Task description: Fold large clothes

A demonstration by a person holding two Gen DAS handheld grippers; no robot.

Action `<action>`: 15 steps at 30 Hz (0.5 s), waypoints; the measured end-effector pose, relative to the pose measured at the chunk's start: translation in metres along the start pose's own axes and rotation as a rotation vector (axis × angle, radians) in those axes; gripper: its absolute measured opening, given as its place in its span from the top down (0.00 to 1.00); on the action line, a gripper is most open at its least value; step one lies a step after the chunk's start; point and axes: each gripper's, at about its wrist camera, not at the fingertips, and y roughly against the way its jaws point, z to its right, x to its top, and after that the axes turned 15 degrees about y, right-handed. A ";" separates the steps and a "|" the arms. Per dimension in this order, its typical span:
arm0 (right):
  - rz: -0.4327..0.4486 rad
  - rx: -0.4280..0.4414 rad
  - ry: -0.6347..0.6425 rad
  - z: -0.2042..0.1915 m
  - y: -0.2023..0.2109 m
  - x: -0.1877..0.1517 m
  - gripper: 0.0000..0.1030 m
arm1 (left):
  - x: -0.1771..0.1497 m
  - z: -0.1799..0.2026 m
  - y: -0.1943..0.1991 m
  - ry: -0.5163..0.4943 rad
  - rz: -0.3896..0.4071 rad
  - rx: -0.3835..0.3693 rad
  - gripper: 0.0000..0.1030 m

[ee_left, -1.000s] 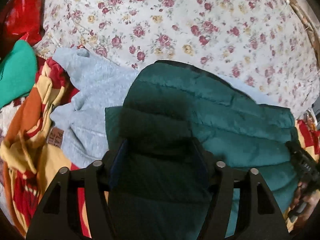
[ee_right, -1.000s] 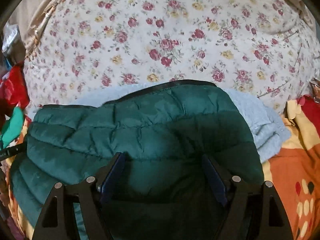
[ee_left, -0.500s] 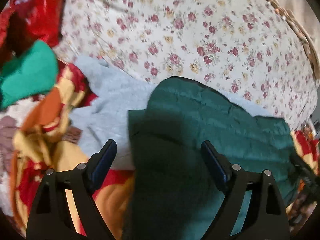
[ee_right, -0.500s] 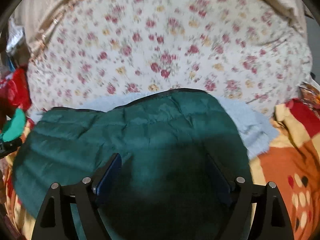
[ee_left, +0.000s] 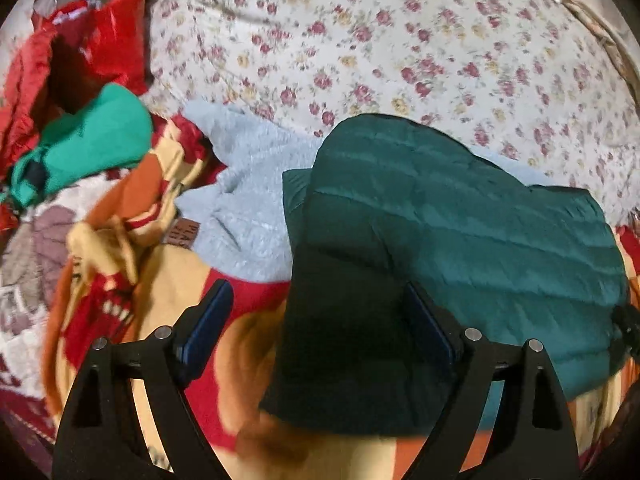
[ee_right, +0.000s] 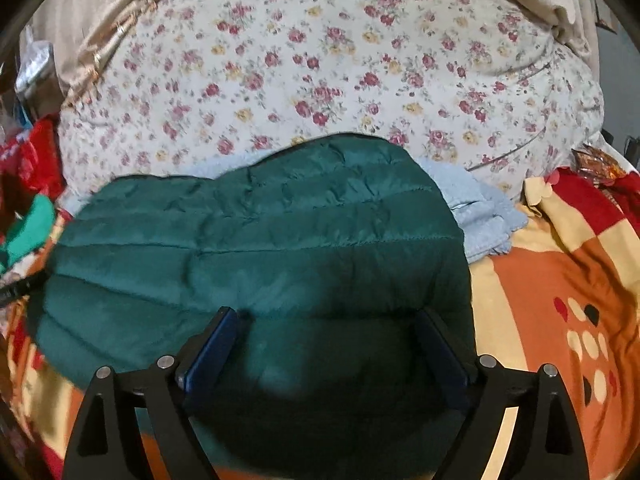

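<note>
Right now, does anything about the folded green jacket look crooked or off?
Somewhat. The green jacket lies folded on the pale blue fleece, but a lower layer pokes out at its left edge, so the layers aren't lined up.

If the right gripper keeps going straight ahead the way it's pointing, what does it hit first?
Most likely the green puffer jacket. The right gripper is open, and the jacket fills the space between and ahead of its fingers. Beyond it lie the light blue fleece and the floral quilt; depth is hard to judge.
</note>
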 end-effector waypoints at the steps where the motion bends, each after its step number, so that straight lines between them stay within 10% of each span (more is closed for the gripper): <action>1: 0.006 0.006 -0.013 -0.002 0.008 -0.004 0.14 | -0.004 0.001 0.008 -0.007 0.009 0.001 0.16; 15: 0.015 0.137 -0.109 -0.052 0.103 -0.069 0.14 | -0.084 0.009 0.134 -0.020 0.144 -0.027 0.16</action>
